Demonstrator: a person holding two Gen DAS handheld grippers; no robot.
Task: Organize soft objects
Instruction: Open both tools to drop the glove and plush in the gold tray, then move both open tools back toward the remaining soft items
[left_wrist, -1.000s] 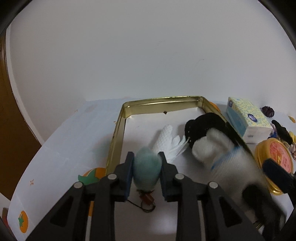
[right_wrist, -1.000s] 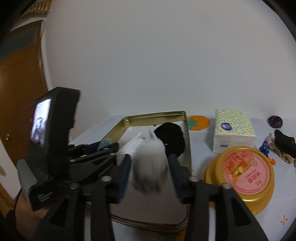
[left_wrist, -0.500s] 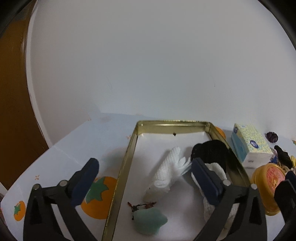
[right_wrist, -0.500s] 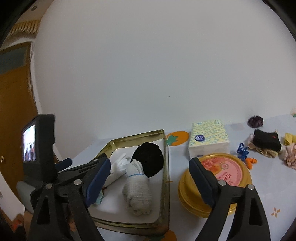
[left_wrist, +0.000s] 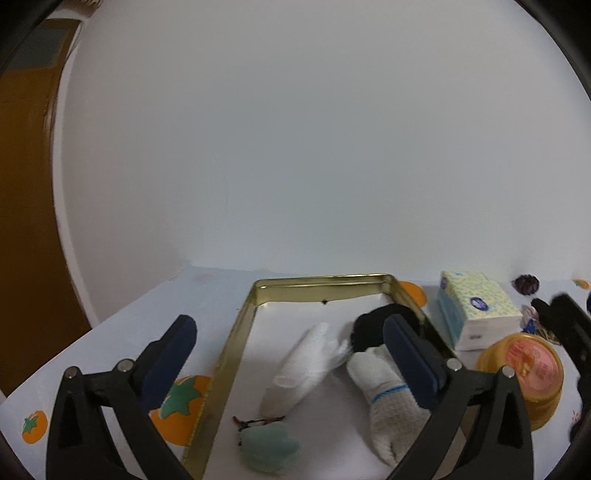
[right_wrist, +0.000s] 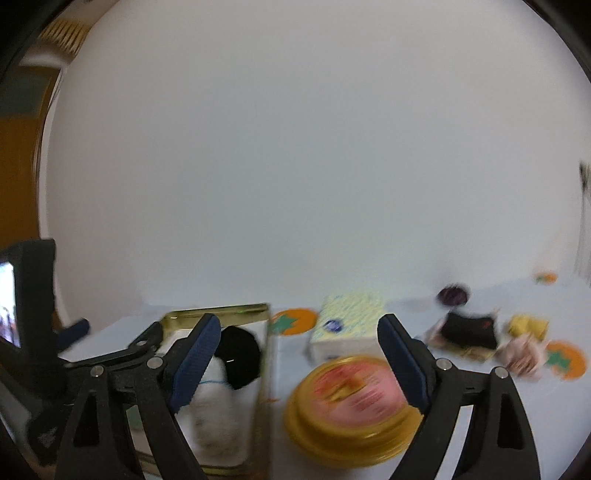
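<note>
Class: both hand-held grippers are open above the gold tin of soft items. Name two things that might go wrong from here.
1. The teal plush lies against the gold tin's near left wall; a careless reach may knock it out.
2. The round yellow lid lies between the right hand-held gripper and the loose cloths, so a low reach may hit it.

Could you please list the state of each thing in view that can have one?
Left hand-held gripper: open, empty.
Right hand-held gripper: open, empty.
Gold tin: lidless, partly filled.
Teal plush: lying in the tin.
White glove: lying in the tin.
White sock: rolled, in the tin.
Black sock: bundled, in the tin.
Round yellow tin: lid on.
</note>
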